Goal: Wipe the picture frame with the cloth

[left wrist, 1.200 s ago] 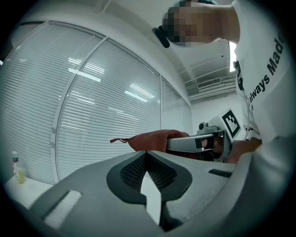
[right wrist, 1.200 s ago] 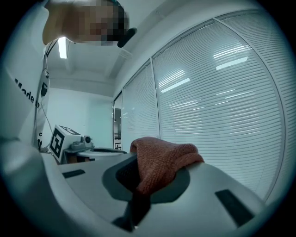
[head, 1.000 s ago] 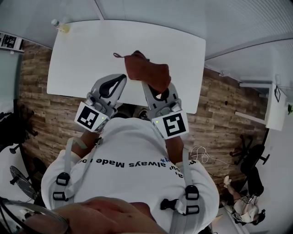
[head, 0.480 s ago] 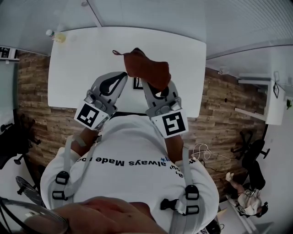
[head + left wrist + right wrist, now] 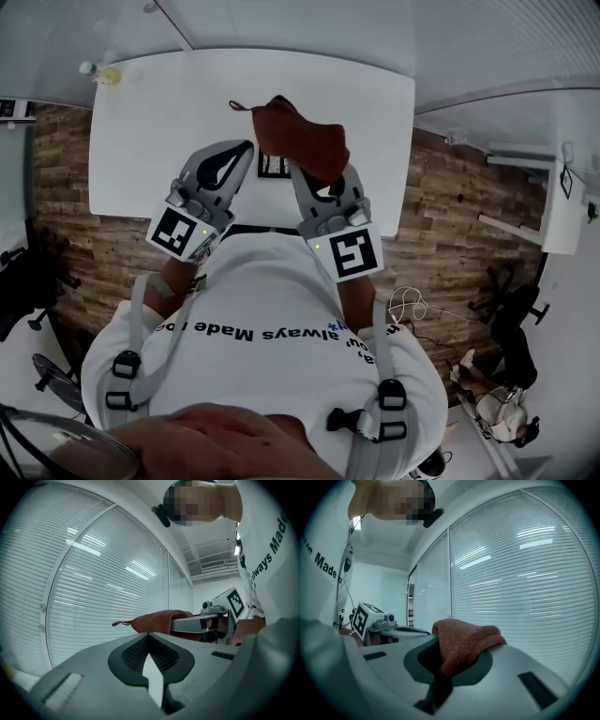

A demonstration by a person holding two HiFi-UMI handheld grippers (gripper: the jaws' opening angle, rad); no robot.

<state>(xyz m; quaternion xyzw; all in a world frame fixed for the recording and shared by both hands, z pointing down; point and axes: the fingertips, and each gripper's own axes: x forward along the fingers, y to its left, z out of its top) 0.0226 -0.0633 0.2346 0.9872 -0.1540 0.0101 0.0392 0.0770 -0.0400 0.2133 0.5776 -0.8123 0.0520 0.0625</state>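
A rust-red cloth [image 5: 302,141] hangs bunched from my right gripper [image 5: 307,171], which is shut on it above the white table [image 5: 169,122]. In the right gripper view the cloth [image 5: 464,641] drapes over the closed jaws of the right gripper [image 5: 444,663]. My left gripper [image 5: 240,152] is beside it on the left, shut with nothing in it; its jaws meet at the tip of the left gripper [image 5: 149,637]. A small dark picture frame [image 5: 272,166] shows on the table between the two grippers, mostly hidden. Cloth [image 5: 159,619] and right gripper [image 5: 197,623] also show in the left gripper view.
A small bottle [image 5: 97,72] stands at the table's far left corner. Wood floor [image 5: 61,197] surrounds the table. Window blinds [image 5: 93,588] fill both gripper views. Chairs [image 5: 511,309] and cables lie at the right.
The head view has shifted a little, and the dark frame now shows between the grippers. Both grippers keep their pose, and the cloth stays in the right one.
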